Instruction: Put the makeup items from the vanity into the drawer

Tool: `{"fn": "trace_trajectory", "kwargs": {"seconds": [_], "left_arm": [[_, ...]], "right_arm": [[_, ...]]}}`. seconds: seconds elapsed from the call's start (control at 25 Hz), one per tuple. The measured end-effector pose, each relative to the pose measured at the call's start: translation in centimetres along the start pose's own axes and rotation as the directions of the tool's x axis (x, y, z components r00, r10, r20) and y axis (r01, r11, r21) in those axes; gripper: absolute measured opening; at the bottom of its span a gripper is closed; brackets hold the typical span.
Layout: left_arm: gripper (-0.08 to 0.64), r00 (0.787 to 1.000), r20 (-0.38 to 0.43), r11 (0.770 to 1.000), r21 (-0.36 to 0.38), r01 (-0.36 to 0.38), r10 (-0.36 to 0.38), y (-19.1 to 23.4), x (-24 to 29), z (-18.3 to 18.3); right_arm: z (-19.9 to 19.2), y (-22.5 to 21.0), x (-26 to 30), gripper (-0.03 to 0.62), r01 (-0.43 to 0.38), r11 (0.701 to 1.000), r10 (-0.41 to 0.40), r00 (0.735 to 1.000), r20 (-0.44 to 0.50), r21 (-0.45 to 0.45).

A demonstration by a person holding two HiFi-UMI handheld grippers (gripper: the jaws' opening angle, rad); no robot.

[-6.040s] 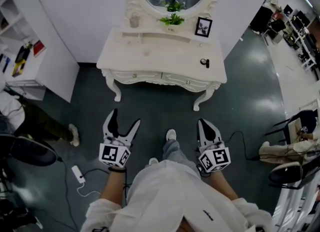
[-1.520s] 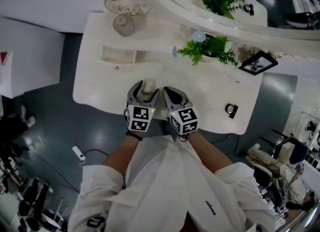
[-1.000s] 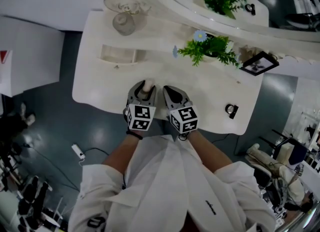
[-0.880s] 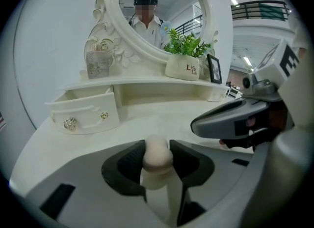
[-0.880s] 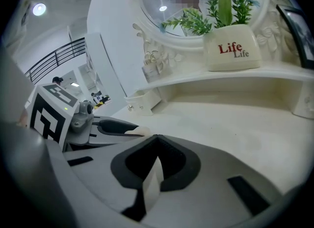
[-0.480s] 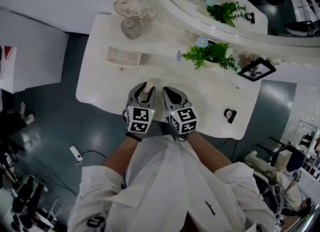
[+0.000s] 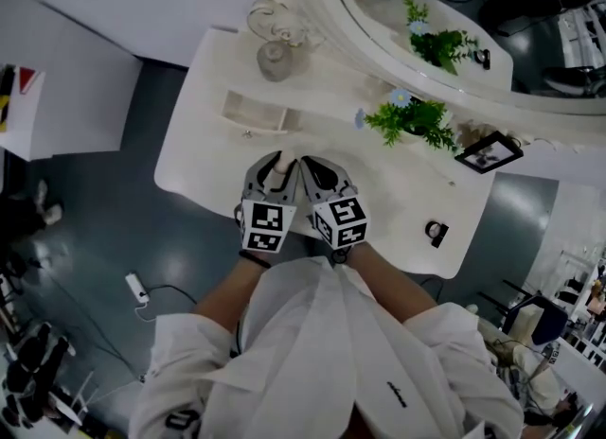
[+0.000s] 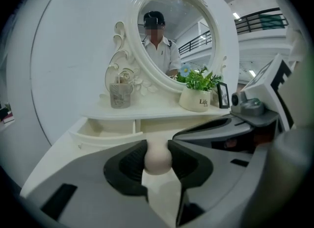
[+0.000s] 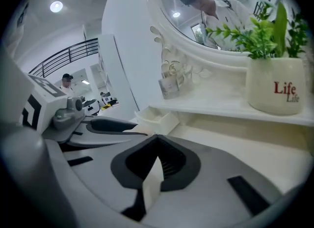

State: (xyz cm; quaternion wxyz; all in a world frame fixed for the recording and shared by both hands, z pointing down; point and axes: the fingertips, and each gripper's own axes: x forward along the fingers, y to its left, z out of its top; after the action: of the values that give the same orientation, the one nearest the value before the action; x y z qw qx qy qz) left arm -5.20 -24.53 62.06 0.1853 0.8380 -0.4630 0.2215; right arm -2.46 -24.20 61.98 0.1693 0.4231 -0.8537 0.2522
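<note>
A beige egg-shaped makeup sponge (image 8: 157, 158) stands on the white vanity (image 7: 194, 158) near its front edge. My left gripper (image 8: 157, 146) is shut on the sponge (image 7: 280, 166), with both pads pressed into its sides. My right gripper (image 9: 156, 138) sits just to the right of the left gripper (image 7: 275, 168), tips together and nothing between them. In the head view the right gripper (image 7: 308, 170) nearly touches the left one. A small shelf drawer (image 7: 254, 114) stands pulled open behind them, also seen in the left gripper view (image 8: 103, 129). A small black makeup item (image 7: 436, 233) lies at the vanity's right end.
On the shelf stand a glass jar (image 7: 275, 61), a potted plant (image 7: 412, 117) in a white pot (image 9: 274, 92) and a picture frame (image 7: 488, 153). The oval mirror (image 8: 167, 40) rises behind. Dark floor with a power strip (image 7: 134, 288) lies to the left.
The head view has swung, so the vanity sits more slanted in frame. Both grippers stay at the front edge; the right one has drawn closer to the left, which keeps the sponge.
</note>
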Motion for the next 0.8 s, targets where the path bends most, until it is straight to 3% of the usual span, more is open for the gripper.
{"fn": "trace_trajectory", "kwargs": {"seconds": [0.8], "left_arm": [[0.150,0.990,0.061,0.989,-0.077,-0.122,0.127,8.1,0.7,3.5]], "right_arm": [[5.7,0.6,5.6,0.017,-0.002,0.999,0.005,0.999,0.053,-0.052]]}}
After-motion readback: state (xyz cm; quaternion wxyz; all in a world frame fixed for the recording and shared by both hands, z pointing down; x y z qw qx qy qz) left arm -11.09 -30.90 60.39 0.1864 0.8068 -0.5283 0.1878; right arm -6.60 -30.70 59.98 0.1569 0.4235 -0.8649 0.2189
